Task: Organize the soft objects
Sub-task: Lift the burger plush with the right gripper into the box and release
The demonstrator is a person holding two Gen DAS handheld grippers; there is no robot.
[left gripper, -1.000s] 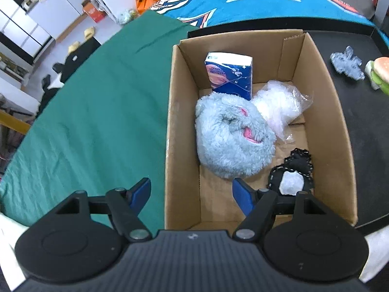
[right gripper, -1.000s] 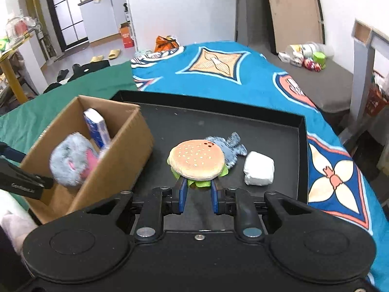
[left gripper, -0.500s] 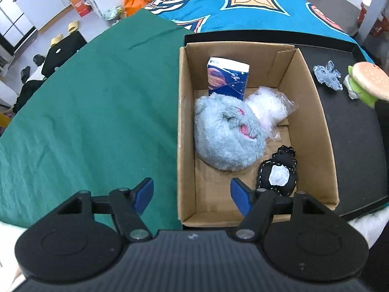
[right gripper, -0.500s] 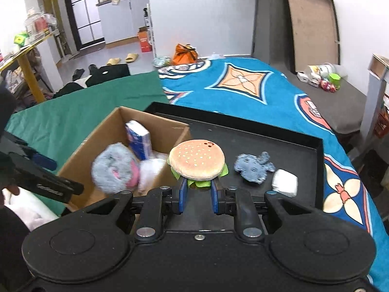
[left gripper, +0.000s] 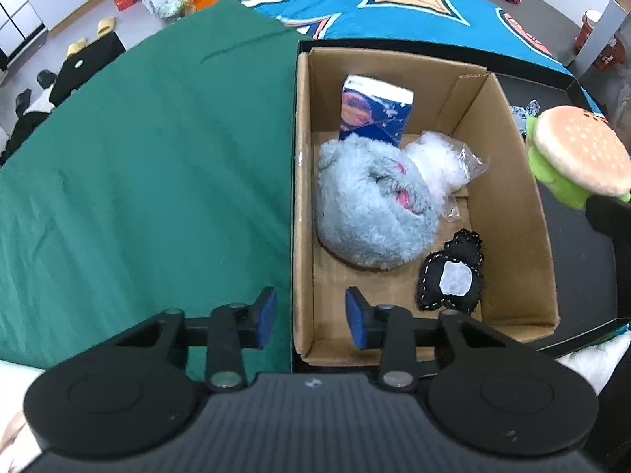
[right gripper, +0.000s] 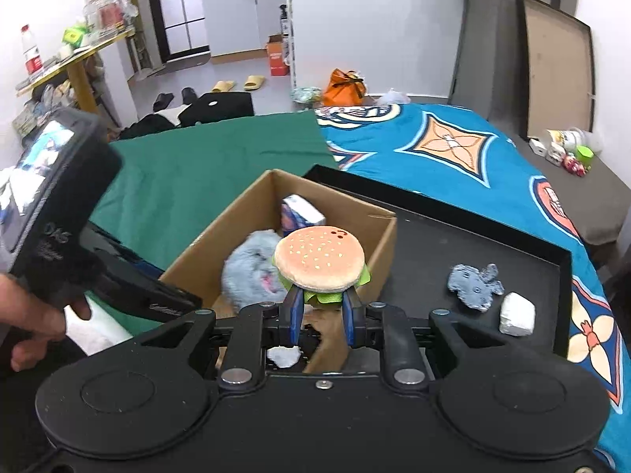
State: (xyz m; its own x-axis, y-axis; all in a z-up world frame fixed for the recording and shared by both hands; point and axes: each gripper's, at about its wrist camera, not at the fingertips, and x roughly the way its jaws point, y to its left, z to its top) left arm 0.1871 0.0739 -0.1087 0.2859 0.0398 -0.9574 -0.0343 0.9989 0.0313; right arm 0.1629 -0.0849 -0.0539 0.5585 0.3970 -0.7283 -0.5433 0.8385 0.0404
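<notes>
My right gripper [right gripper: 321, 309] is shut on a plush hamburger [right gripper: 319, 258] and holds it above the near right rim of the cardboard box [right gripper: 252, 201]; the burger also shows in the left wrist view [left gripper: 575, 153]. The box [left gripper: 508, 181] holds a fluffy blue plush [left gripper: 370, 213], a tissue pack [left gripper: 374, 108], a white fluff bag [left gripper: 441, 161] and a black plush [left gripper: 449, 280]. My left gripper [left gripper: 309, 317] is open and empty, straddling the box's near left wall. A small blue-grey plush [right gripper: 475, 285] and a white soft block [right gripper: 516, 313] lie on the black tray [right gripper: 434, 244].
The box and tray sit on a bed with a green cloth [left gripper: 150, 165] on the left and a blue patterned cover [right gripper: 453, 146] on the right. The left gripper's body [right gripper: 55, 213] is at the left of the right wrist view.
My right gripper has carried the hamburger up and left from the tray to above the box. My left gripper has pulled back and risen, still open.
</notes>
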